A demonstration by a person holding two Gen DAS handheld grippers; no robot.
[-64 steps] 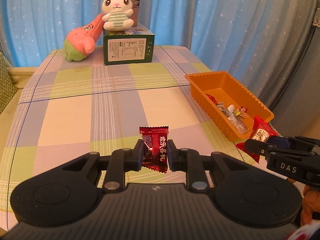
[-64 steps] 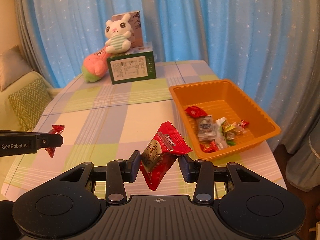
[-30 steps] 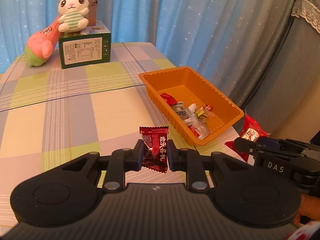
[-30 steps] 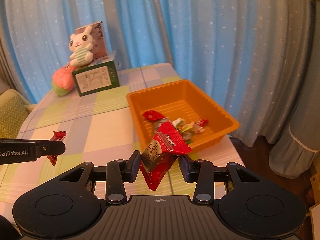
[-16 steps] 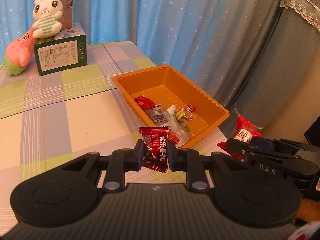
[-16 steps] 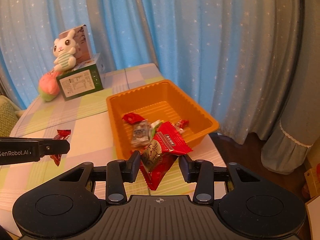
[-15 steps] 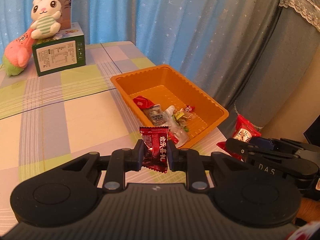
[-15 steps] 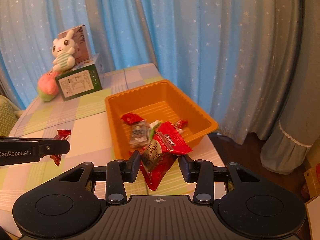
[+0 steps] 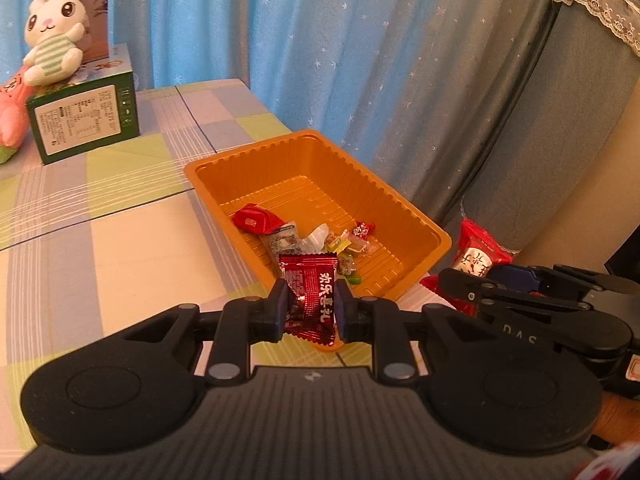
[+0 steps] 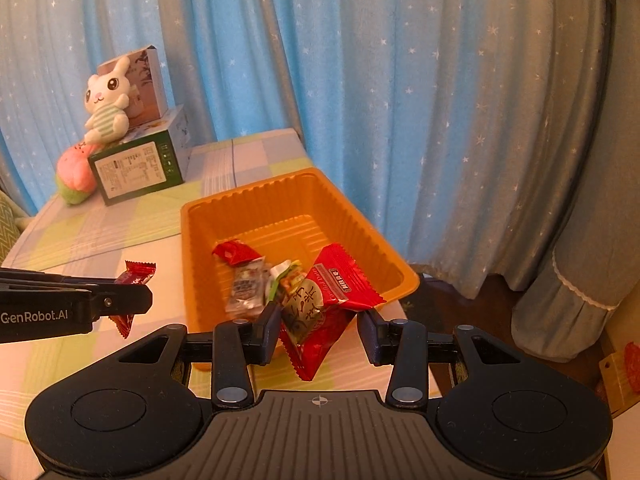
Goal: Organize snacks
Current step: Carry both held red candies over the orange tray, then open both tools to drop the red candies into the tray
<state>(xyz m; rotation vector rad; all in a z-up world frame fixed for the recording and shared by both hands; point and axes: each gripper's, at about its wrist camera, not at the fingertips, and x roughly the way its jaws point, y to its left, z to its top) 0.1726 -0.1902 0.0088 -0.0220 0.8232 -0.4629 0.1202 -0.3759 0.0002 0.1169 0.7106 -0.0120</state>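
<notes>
One dark red candy packet (image 9: 311,295) is pinched by the left gripper (image 9: 311,307) at the near end of the orange tray (image 9: 404,204); one larger red snack pouch (image 10: 320,312) is gripped by the right gripper (image 10: 318,330) over the tray's near right corner. One tray is seen on the bench (image 9: 120,240), holding a small pile of wrapped snacks (image 9: 312,240), too jumbled to be counted. Two plush toys (image 10: 105,100) and two boxes (image 10: 136,168) are stacked at the far end.

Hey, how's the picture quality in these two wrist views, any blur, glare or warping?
Left wrist view: sharp, warm orange cast, fisheye bending the curtain lines; glare on the dark red candy wrapper in the left tongs. Right wrist view: same cast, dark vignette corners, slight blur on the snacks in the orange tray; the red snack packet in the right tongs reads clearly.
</notes>
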